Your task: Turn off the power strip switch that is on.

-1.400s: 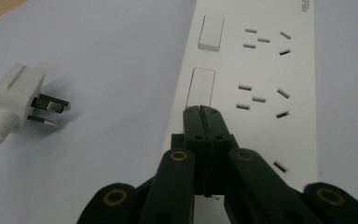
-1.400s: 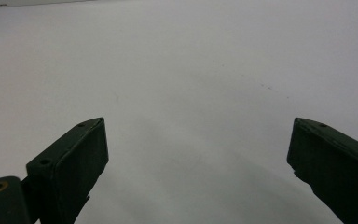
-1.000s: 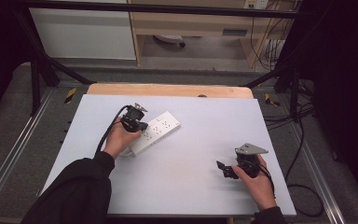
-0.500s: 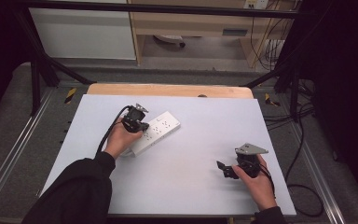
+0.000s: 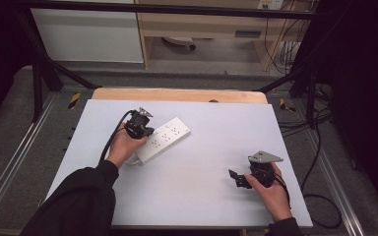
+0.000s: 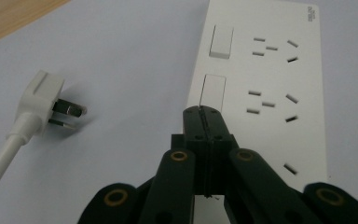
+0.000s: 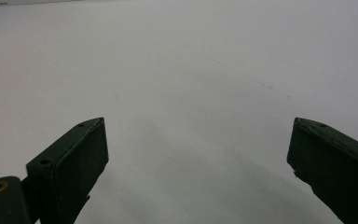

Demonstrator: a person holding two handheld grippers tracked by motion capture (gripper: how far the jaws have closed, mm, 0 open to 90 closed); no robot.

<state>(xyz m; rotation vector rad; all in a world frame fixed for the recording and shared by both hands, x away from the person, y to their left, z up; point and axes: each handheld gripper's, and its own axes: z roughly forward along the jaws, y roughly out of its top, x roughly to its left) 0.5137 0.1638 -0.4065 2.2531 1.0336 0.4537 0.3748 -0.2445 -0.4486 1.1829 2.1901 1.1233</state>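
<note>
White power strip (image 5: 163,140) lies flat on the pale grey table (image 5: 202,196), left of centre and toward the far edge, set diagonally: one end points to the far right corner, the other toward the near left. In the left gripper view the power strip (image 6: 265,88) shows two rocker switches along one long side and socket groups beside them.

Left gripper (image 5: 145,132): held in the person's left hand (image 5: 125,147), sitting over the near-left part of the strip. In the left gripper view the left gripper (image 6: 203,122) has its jaws pressed together, nothing between them; the closed tip lies against the lower edge of the nearer rocker switch (image 6: 213,92). Whether it bears down on the switch I cannot tell.

White plug (image 6: 46,100) with its flat pins exposed lies on the table just beside the strip's long edge, pins pointing at the strip but apart from it; its white cord (image 6: 0,156) runs off toward the near edge of that view.

Right gripper (image 5: 237,178): in the right hand (image 5: 270,194) near the near right corner of the table, well apart from the strip. In the right gripper view the right gripper (image 7: 198,154) has its jaws spread wide over bare table, holding nothing.
</note>
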